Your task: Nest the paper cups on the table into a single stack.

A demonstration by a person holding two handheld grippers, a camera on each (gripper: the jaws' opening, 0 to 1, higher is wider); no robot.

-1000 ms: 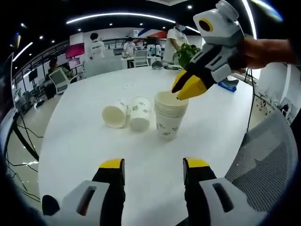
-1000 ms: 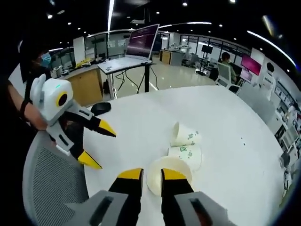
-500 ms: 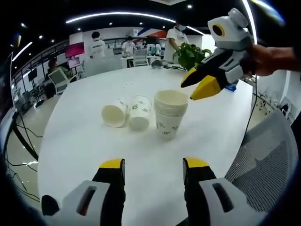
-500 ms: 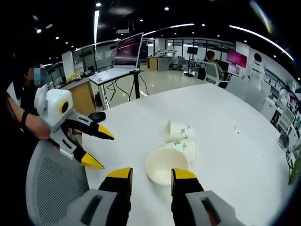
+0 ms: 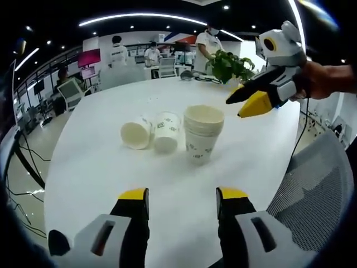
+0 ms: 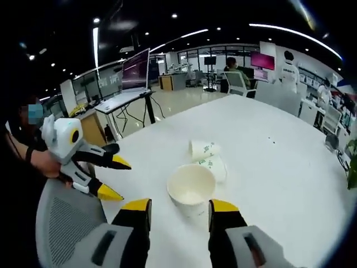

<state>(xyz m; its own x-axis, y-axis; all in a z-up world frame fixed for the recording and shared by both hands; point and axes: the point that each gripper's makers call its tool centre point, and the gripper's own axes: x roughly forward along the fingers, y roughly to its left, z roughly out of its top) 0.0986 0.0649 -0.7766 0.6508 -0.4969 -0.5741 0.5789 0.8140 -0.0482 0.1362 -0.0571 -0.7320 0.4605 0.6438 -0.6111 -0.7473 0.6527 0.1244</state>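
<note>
An upright stack of white paper cups [image 5: 202, 134] stands mid-table on the round white table [image 5: 100, 178]. Left of it, two single cups lie on their sides: one [image 5: 166, 133] beside the stack and one [image 5: 136, 135] farther left. My left gripper [image 5: 182, 195] is open and empty, well short of the stack. My right gripper [image 5: 244, 104] hovers open, up and to the right of the stack. In the right gripper view, the right gripper [image 6: 179, 206] is open just behind the stack [image 6: 191, 187], with the lying cups [image 6: 203, 149] [image 6: 216, 166] beyond. The left gripper [image 6: 116, 178] is open at the left.
A grey mesh chair [image 5: 312, 184] [image 6: 61, 229] stands at the table's near edge. A green plant [image 5: 228, 64] sits at the table's far side. Several people and desks fill the room behind, with a monitor on a stand [image 6: 134, 70].
My right gripper has opened wider and drawn back up and away from the stack's rim, leaving the top cup in the stack. The left gripper has stayed in place.
</note>
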